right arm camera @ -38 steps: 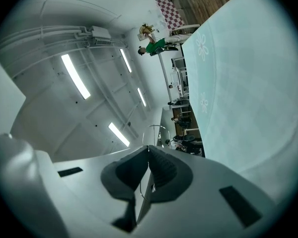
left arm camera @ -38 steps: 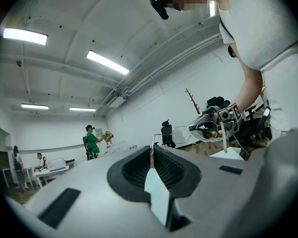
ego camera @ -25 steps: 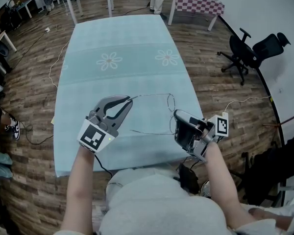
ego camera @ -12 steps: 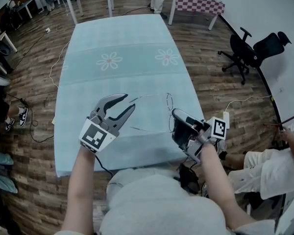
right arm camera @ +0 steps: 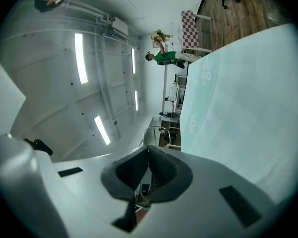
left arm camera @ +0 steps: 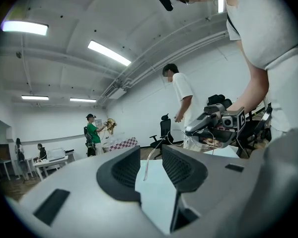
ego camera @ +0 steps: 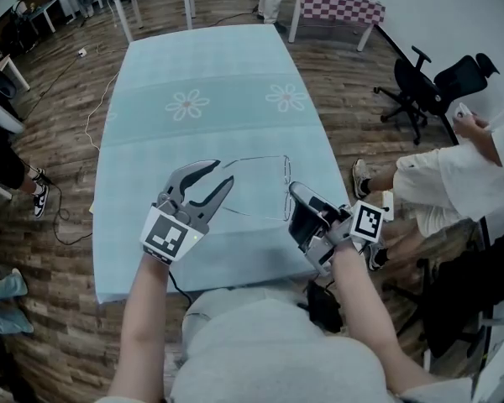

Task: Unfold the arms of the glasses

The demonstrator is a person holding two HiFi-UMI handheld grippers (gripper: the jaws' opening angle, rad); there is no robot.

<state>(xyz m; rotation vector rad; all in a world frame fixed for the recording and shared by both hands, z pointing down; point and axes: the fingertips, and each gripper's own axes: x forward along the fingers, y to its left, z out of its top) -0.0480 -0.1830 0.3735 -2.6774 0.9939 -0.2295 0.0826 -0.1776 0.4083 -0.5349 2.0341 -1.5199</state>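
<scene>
Release of the far arm [ego camera: 256, 159] called for a straight withdrawal of the left gripper [ego camera: 225, 175], so that the thin wire was not dragged back toward folded. Its jaws had just been opening and stood wide, with the arm's tip between them, apparently clear of both. Right gripper [ego camera: 296, 193] jaws were closed on the front of the glasses [ego camera: 284, 179], held above the near end of the table [ego camera: 210, 74].

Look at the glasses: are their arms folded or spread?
Spread. In the head view both arms of the glasses reach out from the lenses, not folded across them.
</scene>
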